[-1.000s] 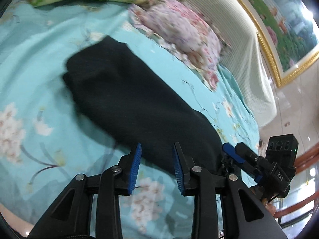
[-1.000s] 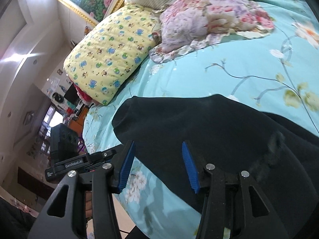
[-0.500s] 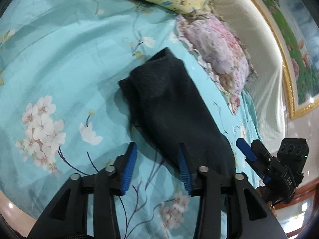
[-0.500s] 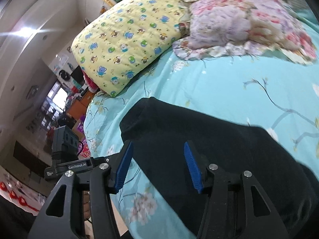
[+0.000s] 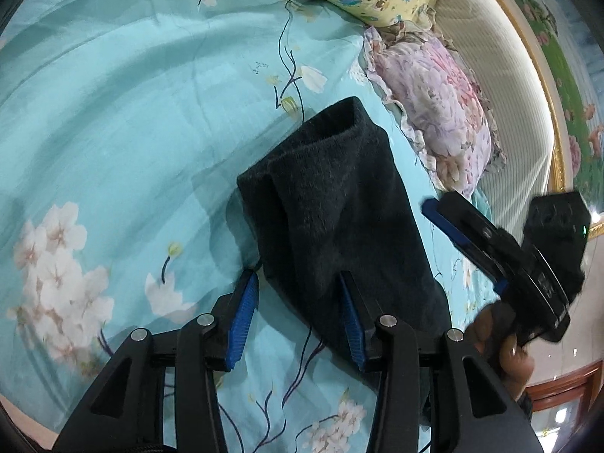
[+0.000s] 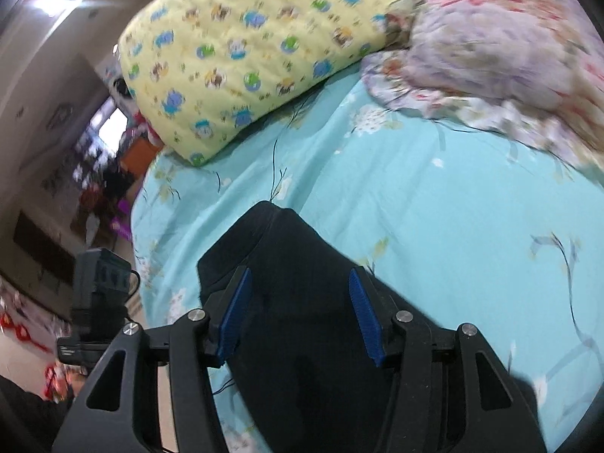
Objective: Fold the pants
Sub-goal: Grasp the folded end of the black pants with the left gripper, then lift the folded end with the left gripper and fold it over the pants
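Observation:
Dark navy pants (image 5: 339,207) lie folded in a long narrow strip on the turquoise flowered bedsheet (image 5: 113,132). My left gripper (image 5: 298,317) is open and empty, held above the near end of the strip. My right gripper (image 6: 298,313) is open and empty, above the pants (image 6: 302,321) at their other side. The right gripper also shows in the left wrist view (image 5: 464,234), to the right of the pants. The left gripper's camera body shows at the left edge of the right wrist view (image 6: 98,302).
A yellow cartoon-print pillow (image 6: 241,56) and a pink floral pillow (image 6: 502,49) lie at the head of the bed. A cream padded headboard (image 5: 502,75) with a gold-framed picture stands behind them. The bed edge and room furniture show at the left of the right wrist view.
Both grippers have lifted and pulled back from the pants, which look smaller and farther now. Both stay open. The pants lie still.

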